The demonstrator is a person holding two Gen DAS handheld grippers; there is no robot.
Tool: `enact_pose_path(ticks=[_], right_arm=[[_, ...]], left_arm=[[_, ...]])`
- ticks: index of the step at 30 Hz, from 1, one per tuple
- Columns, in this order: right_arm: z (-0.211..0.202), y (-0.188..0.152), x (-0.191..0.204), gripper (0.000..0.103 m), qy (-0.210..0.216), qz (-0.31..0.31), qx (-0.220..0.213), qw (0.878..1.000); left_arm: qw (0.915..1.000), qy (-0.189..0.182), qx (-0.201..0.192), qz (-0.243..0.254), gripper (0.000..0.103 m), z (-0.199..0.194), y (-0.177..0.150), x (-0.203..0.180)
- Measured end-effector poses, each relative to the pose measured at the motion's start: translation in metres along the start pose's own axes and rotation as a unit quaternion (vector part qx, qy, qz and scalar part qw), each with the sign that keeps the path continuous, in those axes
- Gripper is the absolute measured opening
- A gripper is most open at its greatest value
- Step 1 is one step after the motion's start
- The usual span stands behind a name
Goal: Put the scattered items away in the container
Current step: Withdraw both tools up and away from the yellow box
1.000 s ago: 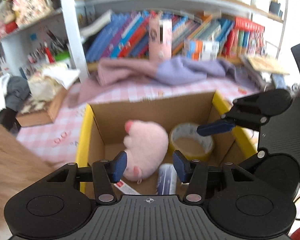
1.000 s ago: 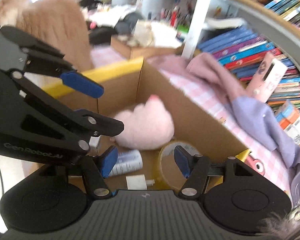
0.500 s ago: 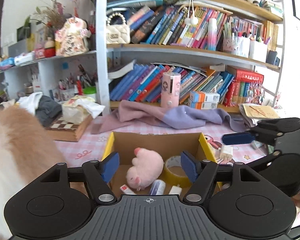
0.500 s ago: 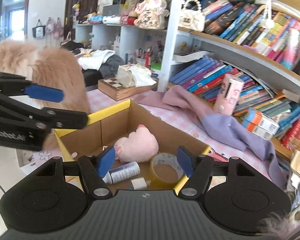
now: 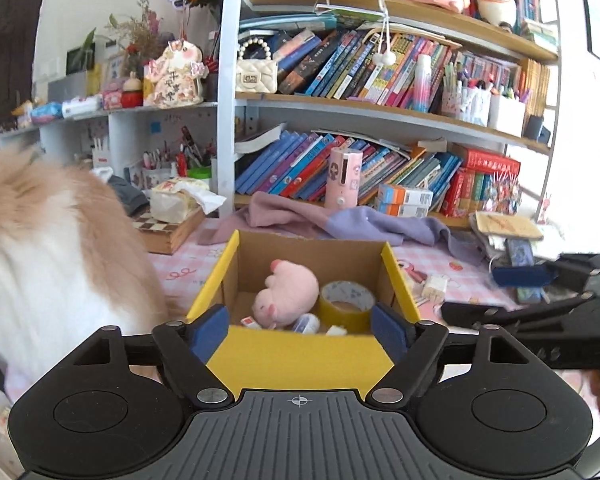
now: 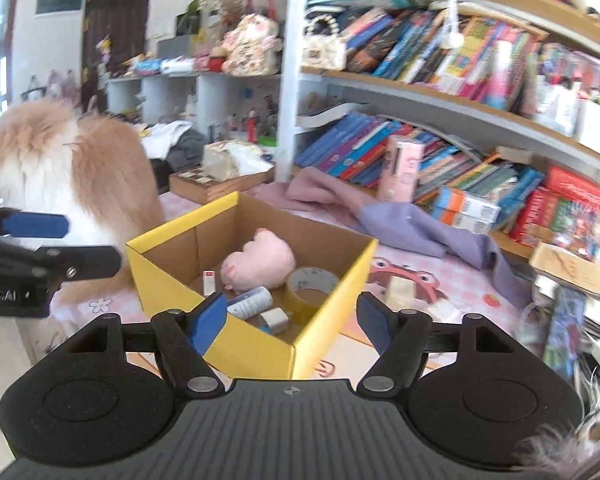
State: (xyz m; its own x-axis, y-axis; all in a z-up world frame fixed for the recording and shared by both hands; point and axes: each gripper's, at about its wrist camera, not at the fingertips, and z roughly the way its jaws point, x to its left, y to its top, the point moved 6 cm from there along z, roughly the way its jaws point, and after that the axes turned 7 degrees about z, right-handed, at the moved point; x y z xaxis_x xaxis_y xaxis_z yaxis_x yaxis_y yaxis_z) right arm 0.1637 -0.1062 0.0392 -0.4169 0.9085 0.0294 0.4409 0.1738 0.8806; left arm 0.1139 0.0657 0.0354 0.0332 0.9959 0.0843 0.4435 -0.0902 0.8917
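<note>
The bench (image 6: 472, 276), under a pink checked cloth, carries the landmark for everything here: an open cardboard box (image 5: 224, 268) with yellow outer faces and raw brown walls inside. Just left of the box sits a long-haired ginger and white cat (image 5: 52, 248); behind the box a soft lilac and mauve cloth (image 5: 364, 222) lies crumpled against the bookshelf.

Inside the box, a rounded pink plush toy (image 6: 262, 262) lies toward the far wall, a roll of tan tape (image 6: 312, 286) sits flat at its right, and a small glossy white bottle (image 6: 252, 302) rests on its side in front of the plush, long axis running roughly left to right. A little white cylinder (image 6: 274, 319) and a small white packet (image 6: 208, 282) lie on the box floor nearby.

What probably remains is to the right of the box: a small hard white blocky piece (image 5: 434, 286) on the cloth, just outside the right wall. It lies ahead and to the right of the left tongs (image 5: 300, 330), and on the side where the right tongs (image 6: 290, 320) are; the right hand looks the nearer one for it.

Both tongs hang short of the box's near wall, spreading wider, with nothing between the blue pads.
</note>
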Motion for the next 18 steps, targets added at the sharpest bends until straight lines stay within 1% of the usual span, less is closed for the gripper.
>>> enact_pose_path(ticks=[4,6,10,13,15,18], right_arm=[[-0.022,-0.02,0.002,0.077,-0.034,-0.011,-0.024,0.999],[-0.029,-0.031,0.004,0.079,-0.044,-0.015,-0.024,0.999],[-0.038,-0.053,0.003,0.079,-0.052,0.009,-0.002,0.999],[-0.043,-0.064,0.006,0.079,-0.056,0.014,0.009,0.998],[-0.047,-0.069,0.007,0.083,-0.057,0.014,0.013,0.998],[-0.051,-0.078,0.008,0.086,-0.058,0.018,0.023,0.998]], left_arm=[[0.9994,0.022,-0.002,0.028,0.081,-0.015,-0.012,-0.011],[0.9988,0.03,-0.003,0.038,0.082,-0.021,-0.018,-0.016],[0.9993,0.024,0.005,0.028,0.083,-0.031,-0.032,-0.021],[0.9991,0.023,0.015,0.033,0.083,-0.036,-0.043,-0.026],[0.9987,0.025,0.023,0.038,0.084,-0.038,-0.05,-0.03],[0.9982,0.024,0.037,0.04,0.089,-0.038,-0.059,-0.034]])
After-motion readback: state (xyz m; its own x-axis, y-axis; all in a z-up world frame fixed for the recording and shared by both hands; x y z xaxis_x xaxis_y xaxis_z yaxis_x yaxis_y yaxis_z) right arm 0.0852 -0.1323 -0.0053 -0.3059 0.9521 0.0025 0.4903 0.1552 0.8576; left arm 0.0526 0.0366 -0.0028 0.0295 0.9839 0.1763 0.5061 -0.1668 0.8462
